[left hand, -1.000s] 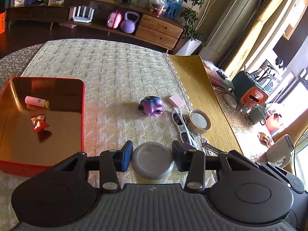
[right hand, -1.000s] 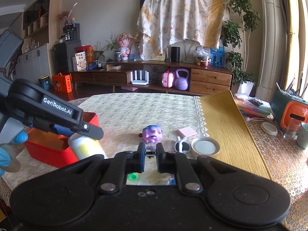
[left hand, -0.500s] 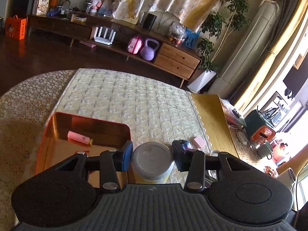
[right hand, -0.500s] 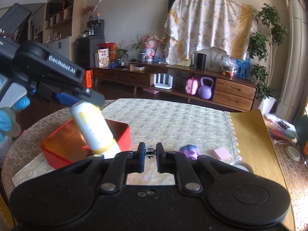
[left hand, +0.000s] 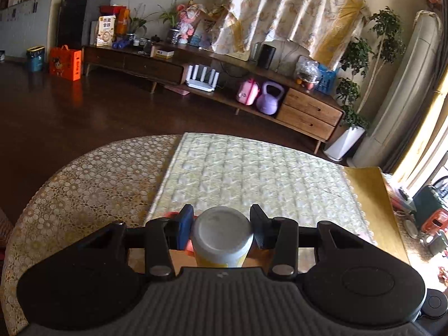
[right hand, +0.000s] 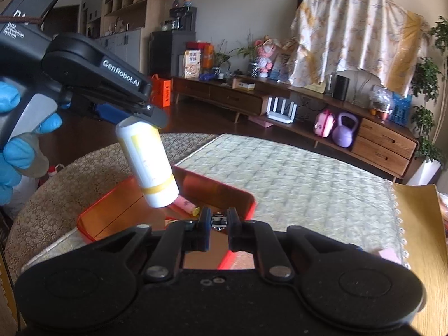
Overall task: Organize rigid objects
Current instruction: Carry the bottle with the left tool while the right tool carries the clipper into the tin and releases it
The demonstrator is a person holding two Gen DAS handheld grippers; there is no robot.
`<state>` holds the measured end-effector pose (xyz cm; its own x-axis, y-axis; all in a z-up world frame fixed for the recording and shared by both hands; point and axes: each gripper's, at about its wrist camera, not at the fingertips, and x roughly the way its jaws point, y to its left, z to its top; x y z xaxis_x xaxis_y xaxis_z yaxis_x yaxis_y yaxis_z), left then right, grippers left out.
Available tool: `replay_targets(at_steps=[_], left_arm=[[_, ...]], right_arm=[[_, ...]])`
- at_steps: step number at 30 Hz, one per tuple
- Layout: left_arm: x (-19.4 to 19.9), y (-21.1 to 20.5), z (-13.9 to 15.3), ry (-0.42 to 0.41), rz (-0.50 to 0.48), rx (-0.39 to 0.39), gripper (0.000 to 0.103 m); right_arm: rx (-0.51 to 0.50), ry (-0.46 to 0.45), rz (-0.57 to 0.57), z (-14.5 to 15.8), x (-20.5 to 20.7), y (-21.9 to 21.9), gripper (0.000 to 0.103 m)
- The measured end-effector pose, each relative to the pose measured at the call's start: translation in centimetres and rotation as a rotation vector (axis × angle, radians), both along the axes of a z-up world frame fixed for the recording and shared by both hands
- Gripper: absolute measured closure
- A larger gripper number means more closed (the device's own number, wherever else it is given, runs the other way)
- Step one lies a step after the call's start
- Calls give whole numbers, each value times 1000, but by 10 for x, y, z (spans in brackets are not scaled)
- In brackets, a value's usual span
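Observation:
My left gripper (left hand: 221, 225) is shut on a white bottle with yellow bands (left hand: 221, 236), seen cap-on in the left wrist view. From the right wrist view that bottle (right hand: 147, 165) hangs tilted from the left gripper (right hand: 145, 117), above the near left part of the red tray (right hand: 112, 215). A pink tube (right hand: 184, 203) lies inside the tray. My right gripper (right hand: 219, 224) sits low over the tray's right side, shut on a small black and silver object (right hand: 219, 220). A blue-gloved hand (right hand: 16, 151) holds the left gripper.
The tray rests on a pale quilted mat (left hand: 252, 179) over a lace tablecloth (left hand: 84, 184). A golden runner (right hand: 420, 224) and a pink block (right hand: 387, 253) lie to the right. A low wooden cabinet (left hand: 308, 112) stands beyond the table.
Both grippers have swung left across the table with their loads. The bottle now hangs over the red tray, and the purple toy, sunglasses and round tin have left view.

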<state>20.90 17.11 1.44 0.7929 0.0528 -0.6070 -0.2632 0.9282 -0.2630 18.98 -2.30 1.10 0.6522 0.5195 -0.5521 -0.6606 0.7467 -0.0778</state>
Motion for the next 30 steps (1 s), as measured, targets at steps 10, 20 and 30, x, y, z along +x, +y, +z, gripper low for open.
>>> replay_targets(at_steps=[10, 20, 30], left_arm=[[8, 8, -25, -24, 10, 100, 60], [0, 6, -42, -45, -5, 141, 60], [-23, 4, -51, -17, -25, 111, 60]], right_arm=[[-99, 57, 30, -35, 25, 44, 92], [-151, 94, 32, -55, 37, 55, 92], [-149, 126, 58, -54, 31, 55, 89]])
